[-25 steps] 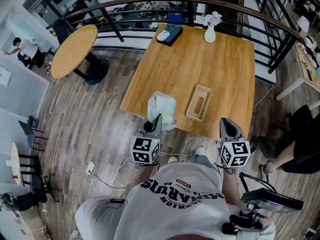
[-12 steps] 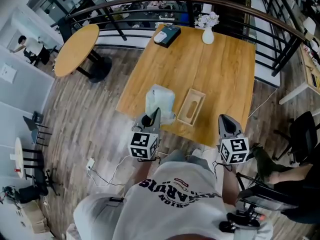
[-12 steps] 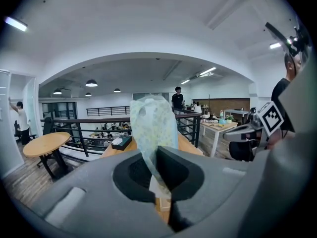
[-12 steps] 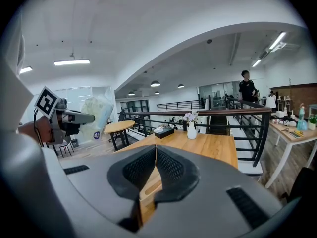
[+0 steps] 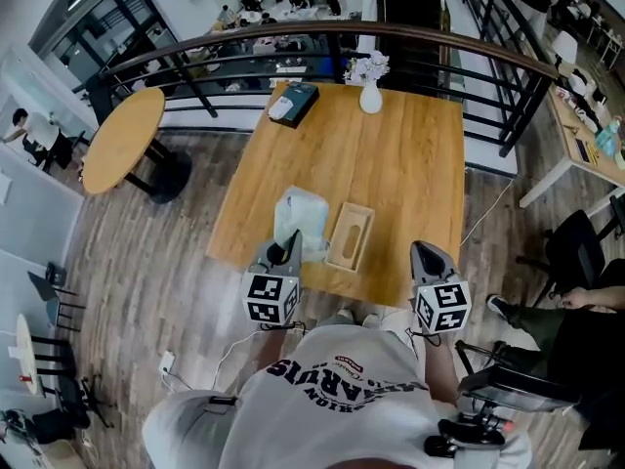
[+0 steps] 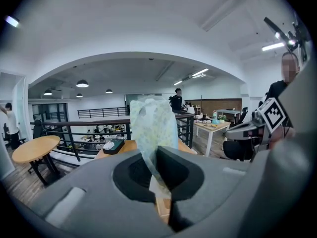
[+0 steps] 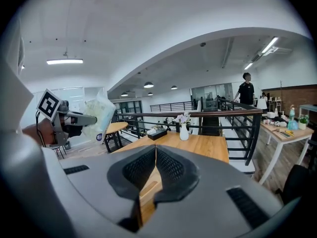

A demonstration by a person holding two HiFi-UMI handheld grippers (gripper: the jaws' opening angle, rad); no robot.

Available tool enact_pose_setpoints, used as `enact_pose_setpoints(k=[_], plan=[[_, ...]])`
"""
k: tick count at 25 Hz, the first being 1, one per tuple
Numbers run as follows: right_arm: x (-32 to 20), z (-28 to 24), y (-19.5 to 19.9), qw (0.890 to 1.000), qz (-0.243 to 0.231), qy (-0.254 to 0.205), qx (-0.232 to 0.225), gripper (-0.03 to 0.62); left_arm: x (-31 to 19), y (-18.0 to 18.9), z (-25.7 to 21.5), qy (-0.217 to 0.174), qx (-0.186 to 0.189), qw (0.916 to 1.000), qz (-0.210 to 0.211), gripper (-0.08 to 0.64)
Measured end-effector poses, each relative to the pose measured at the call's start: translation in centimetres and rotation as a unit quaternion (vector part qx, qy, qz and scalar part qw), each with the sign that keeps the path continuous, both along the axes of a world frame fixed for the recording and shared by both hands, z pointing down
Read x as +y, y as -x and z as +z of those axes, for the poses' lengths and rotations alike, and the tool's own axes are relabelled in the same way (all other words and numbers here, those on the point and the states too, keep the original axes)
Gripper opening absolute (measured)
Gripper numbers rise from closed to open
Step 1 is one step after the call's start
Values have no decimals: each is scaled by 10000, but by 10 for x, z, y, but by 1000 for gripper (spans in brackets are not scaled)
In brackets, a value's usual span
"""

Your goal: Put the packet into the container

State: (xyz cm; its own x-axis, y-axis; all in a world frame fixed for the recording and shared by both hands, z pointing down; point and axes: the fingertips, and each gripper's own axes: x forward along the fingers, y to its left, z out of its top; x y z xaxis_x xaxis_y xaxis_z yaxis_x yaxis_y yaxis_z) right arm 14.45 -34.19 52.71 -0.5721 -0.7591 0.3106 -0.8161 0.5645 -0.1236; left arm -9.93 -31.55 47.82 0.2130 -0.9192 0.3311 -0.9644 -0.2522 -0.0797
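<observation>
At the far left of the head view, a round light-wood table (image 5: pixel 122 145) on a dark pedestal is standing on the grey plank floor (image 5: pixel 156 252), well apart from everything else. To its right, the left gripper (image 5: pixel 289 246) is reaching over the near edge of the square light-wood surface (image 5: pixel 400 174). Its jaws are pinching the lower part of a pale green-and-white crinkled plastic packet (image 5: pixel 301 217), which is rising upright from between them. The left gripper view is showing the thin plastic squeezed in the narrow slit between the two dark pads.

The packet is hanging in that grip above the near left part of the surface. It is just beside the left side of an open rectangular wooden container (image 5: pixel 350 235) and not inside it. The container is lying on the surface near the front edge, with its long side running away from the person.

Farther back, a dark flat box (image 5: pixel 296 101) carrying a white object is sitting near the back left corner. A white vase (image 5: pixel 370 97) of pale flowers is standing at the back edge, in front of a dark curved handrail (image 5: pixel 410 29).

To the right, the right gripper (image 5: pixel 424 254) is hovering over the near right corner of the surface. Its jaws are pressing together with nothing between them. At the far right, a person in dark clothes (image 5: pixel 576 311) is sitting, only partly in view.
</observation>
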Motion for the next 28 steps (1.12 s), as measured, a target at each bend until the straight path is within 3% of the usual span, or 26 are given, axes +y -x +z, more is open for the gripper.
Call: enact_pose_setpoints(k=[14,22,28], plan=[[-3,-16,19,9996,259,67,12,11,-14,15,-6,217,212,9994,194,8],[-6,-17,-4,9979,638,57,48,11,-35,-9,30,1004,155,9933,554,8],[4,-11,-20,9955,930,150,60,11,-59,-34,80,1745,180,9807,860,8]])
